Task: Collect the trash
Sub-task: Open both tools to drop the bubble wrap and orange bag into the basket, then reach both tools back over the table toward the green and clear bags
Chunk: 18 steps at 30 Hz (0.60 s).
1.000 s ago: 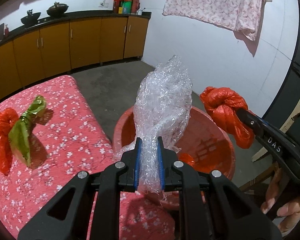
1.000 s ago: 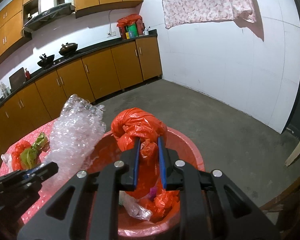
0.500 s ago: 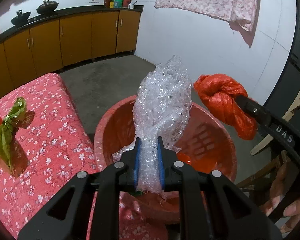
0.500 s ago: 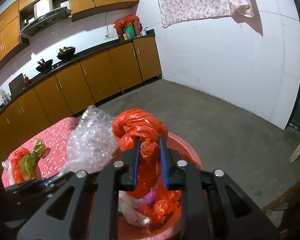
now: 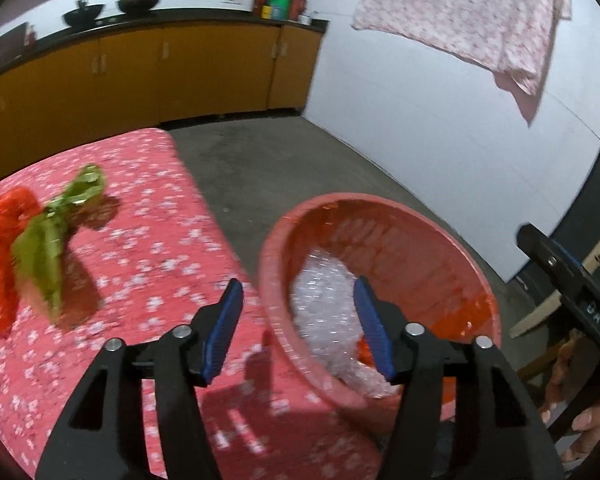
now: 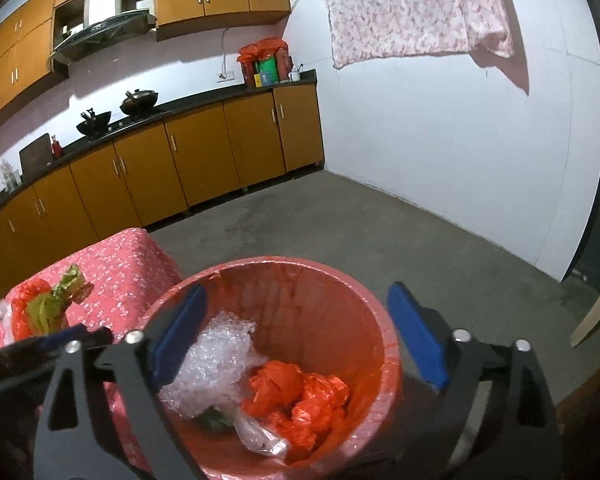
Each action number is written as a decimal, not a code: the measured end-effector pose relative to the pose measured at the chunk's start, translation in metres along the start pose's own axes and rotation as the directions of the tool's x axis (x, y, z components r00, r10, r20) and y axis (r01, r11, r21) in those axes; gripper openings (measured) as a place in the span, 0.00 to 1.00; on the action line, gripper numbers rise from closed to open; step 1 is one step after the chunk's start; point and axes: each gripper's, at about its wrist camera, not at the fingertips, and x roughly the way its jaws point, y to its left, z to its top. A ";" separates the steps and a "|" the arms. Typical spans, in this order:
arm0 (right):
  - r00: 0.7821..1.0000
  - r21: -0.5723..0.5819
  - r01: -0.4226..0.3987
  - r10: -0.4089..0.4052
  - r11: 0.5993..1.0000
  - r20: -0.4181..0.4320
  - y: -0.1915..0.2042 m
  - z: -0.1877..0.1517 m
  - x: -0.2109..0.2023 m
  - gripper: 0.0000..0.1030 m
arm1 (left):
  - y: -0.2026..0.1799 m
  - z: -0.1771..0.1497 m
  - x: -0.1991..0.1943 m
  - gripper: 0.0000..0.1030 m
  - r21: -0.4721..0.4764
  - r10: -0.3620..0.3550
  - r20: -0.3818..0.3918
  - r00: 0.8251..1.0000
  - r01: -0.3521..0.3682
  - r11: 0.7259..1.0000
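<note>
Now I see both tongs spread wide and holding nothing. Between the fingers of the left gripper [image 5: 296, 326] stands the near rim of the red basin [image 5: 452, 236], with the bubble wrap [image 5: 324, 304] inside. Only the right gripper [image 6: 300, 338] shows the orange bags [image 6: 300, 394] in the basin. Left of both tongs, the green bag [image 5: 46, 246] lies on the flowered table [image 5: 152, 216]; open floor lies ahead.

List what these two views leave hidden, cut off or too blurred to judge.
- Bin bottom: right wrist view, buried under bubble wrap and red bags.
- Green item in the bin: mostly covered by wrap, unidentifiable.
- Green bag and red bag on the bedspread: left wrist view, motion-blurred.
- Right tongs: left wrist view, cut off at the frame edge.
</note>
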 end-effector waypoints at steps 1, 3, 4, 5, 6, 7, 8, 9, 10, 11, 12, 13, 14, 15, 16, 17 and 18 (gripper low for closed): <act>1.000 0.004 -0.005 0.005 1.000 0.004 0.000 0.000 -0.001 0.92 | 0.003 0.000 -0.003 0.60 -0.005 0.008 0.006 1.000 -0.008 1.000; 1.000 0.014 -0.007 0.007 1.000 0.012 0.002 0.000 -0.003 0.93 | 0.011 -0.002 -0.011 0.63 -0.014 0.034 0.023 0.999 -0.034 0.999; 1.000 0.007 -0.001 0.001 1.000 0.014 0.004 0.000 -0.003 0.94 | 0.015 -0.003 -0.014 0.64 -0.018 0.046 0.030 0.999 -0.045 0.999; 1.000 -0.006 0.009 -0.009 1.000 0.015 0.007 0.000 -0.005 0.94 | 0.020 -0.004 -0.021 0.65 -0.023 0.061 0.042 0.997 -0.060 0.998; 1.000 -0.029 0.017 -0.017 0.999 0.018 0.014 0.000 -0.006 0.94 | 0.024 -0.004 -0.025 0.66 -0.026 0.070 0.050 0.996 -0.069 0.997; 1.000 -0.039 0.016 -0.016 0.999 0.020 0.017 -0.001 -0.007 0.96 | 0.028 -0.006 -0.029 0.67 -0.027 0.086 0.061 0.994 -0.084 0.996; 1.000 -0.049 0.017 -0.016 0.999 0.021 0.022 0.000 -0.008 0.96 | 0.034 -0.008 -0.037 0.70 -0.028 0.112 0.076 0.991 -0.111 0.993; 1.000 -0.061 0.015 -0.013 0.998 0.025 0.029 0.000 -0.010 0.96 | 0.040 -0.010 -0.042 0.73 -0.029 0.132 0.087 0.988 -0.129 0.991; 1.000 -0.071 0.010 -0.008 0.997 0.024 0.035 0.000 -0.010 0.96 | 0.046 -0.012 -0.048 0.73 -0.032 0.152 0.097 0.984 -0.149 0.988; 1.000 -0.083 0.001 0.000 0.997 0.018 0.042 0.000 -0.010 0.96 | 0.055 -0.015 -0.055 0.74 -0.039 0.180 0.107 0.978 -0.176 0.984; 1.000 -0.092 -0.008 0.009 0.996 0.012 0.047 0.000 -0.010 0.96 | 0.061 -0.017 -0.060 0.75 -0.044 0.197 0.110 0.974 -0.193 0.980; 1.000 -0.105 -0.024 0.024 0.994 -0.001 0.056 -0.001 -0.008 0.96 | 0.069 -0.020 -0.065 0.76 -0.051 0.218 0.114 0.969 -0.213 0.976; 0.999 -0.125 -0.035 0.034 0.992 -0.011 0.067 -0.002 -0.007 0.96 | 0.080 -0.024 -0.071 0.76 -0.063 0.246 0.117 0.962 -0.240 0.969; 0.999 -0.145 -0.042 0.040 0.989 -0.016 0.078 -0.004 -0.007 0.96 | 0.088 -0.026 -0.076 0.78 -0.071 0.266 0.118 0.957 -0.259 0.963; 0.999 -0.158 -0.051 0.048 0.986 -0.018 0.087 -0.006 -0.007 0.96 | 0.097 -0.029 -0.080 0.78 -0.080 0.288 0.118 0.950 -0.280 0.957; 0.998 -0.172 -0.065 0.063 0.983 -0.020 0.098 -0.007 -0.007 0.96 | 0.110 -0.033 -0.087 0.80 -0.095 0.318 0.118 0.941 -0.308 0.947; 0.997 -0.181 -0.080 0.078 0.980 -0.022 0.108 -0.007 -0.007 0.96 | 0.119 -0.036 -0.093 0.82 -0.106 0.340 0.119 0.933 -0.329 0.938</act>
